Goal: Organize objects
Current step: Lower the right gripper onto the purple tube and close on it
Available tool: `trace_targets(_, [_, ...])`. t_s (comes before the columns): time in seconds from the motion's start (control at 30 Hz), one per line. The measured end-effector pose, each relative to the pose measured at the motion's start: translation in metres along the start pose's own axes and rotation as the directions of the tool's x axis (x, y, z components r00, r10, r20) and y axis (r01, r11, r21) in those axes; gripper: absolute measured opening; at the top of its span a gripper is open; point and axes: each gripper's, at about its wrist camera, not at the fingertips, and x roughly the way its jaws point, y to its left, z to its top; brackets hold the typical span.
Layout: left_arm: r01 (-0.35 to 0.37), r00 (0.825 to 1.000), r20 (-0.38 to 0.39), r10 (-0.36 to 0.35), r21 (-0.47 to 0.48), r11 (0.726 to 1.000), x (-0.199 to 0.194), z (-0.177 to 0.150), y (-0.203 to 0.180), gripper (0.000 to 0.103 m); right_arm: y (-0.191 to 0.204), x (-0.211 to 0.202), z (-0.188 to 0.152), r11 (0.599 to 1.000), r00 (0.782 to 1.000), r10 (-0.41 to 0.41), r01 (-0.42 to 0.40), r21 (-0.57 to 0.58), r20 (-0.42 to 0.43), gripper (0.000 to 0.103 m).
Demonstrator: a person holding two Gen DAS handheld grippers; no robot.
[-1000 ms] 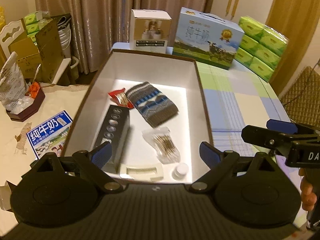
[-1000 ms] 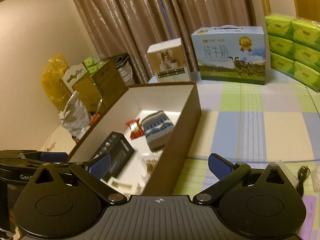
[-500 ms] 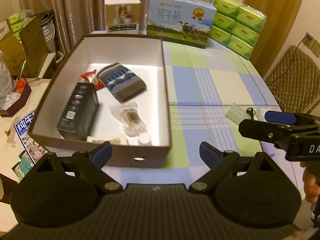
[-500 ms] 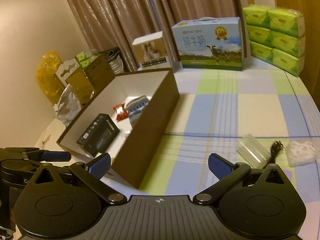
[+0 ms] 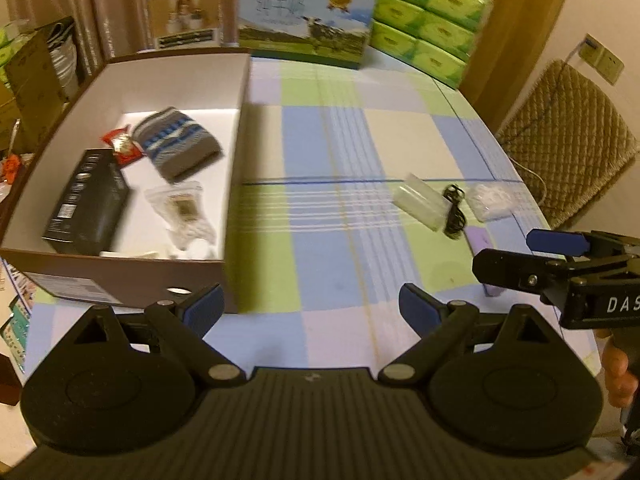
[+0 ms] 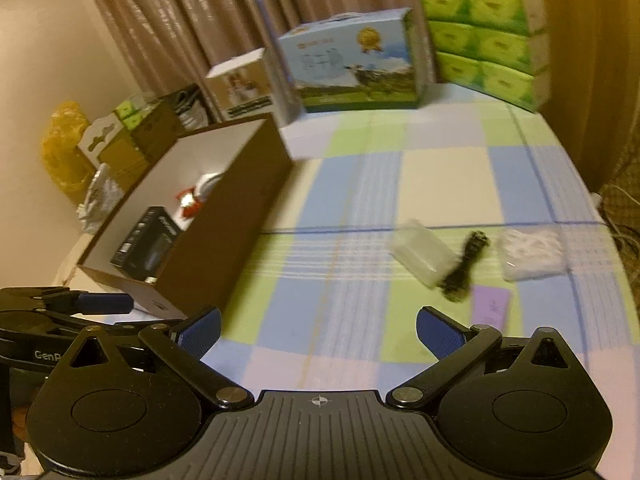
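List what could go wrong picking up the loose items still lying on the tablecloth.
1. The clear plastic case, black cable and white bag lie close together, the cable right against the case; a wide-open right claw might catch two things at once.
2. The flat purple card lies flush on the cloth, so the pads may slip off it or pinch the fabric.
3. The left claw hangs close beside the right one; they could collide.

We see a home dining room: checked cloth on the tabletop (image 5: 340,152), curtains (image 6: 208,20), tissue packs (image 5: 432,16), milk carton (image 5: 308,12).
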Motion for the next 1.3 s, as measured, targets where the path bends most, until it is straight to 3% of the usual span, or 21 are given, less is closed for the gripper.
trace_targets(0.2, [0.016,1.000,-0.025,-0.015,0.040,0.999,0.018,0.001,-0.027,0.092,-0.039,-0.006,-0.007,0.994,0.996,-0.084,0.085,0.072,-0.016,0.101])
trace_targets(0.5, [0.021,0.998,-0.054,-0.016,0.096,0.995,0.046,0.009,-0.057,0.092,-0.076,0.007,-0.012,0.981,0.984,-0.172,0.176,0.085,-0.052,0.099])
trace_targets(0.67, [0.021,0.998,-0.068,-0.013,0.122,0.992,0.064,0.012,-0.070,0.092,-0.090,0.031,-0.015,0.966,0.965,-0.251,0.255,0.047,-0.082,0.074])
trace_targets(0.77, [0.014,0.997,-0.081,-0.004,0.130,0.991,0.074,0.013,-0.074,0.092,-0.100,0.045,-0.016,0.963,0.962,-0.258,0.264,0.054,-0.093,0.065])
trace_targets(1.1, [0.016,0.995,-0.099,0.001,0.175,0.984,0.107,0.021,-0.083,0.092,-0.114,0.080,-0.018,0.958,0.953,-0.275,0.282,0.051,-0.125,0.052])
trace_targets(1.2, [0.030,0.995,-0.098,-0.011,0.196,0.980,0.119,0.025,-0.088,0.092,-0.117,0.086,-0.020,0.958,0.953,-0.277,0.284,0.043,-0.123,0.046])
trace_targets(1.3, [0.049,0.995,-0.094,-0.028,0.225,0.973,0.131,0.030,-0.094,0.092,-0.121,0.089,-0.023,0.959,0.953,-0.274,0.280,0.034,-0.129,0.032])
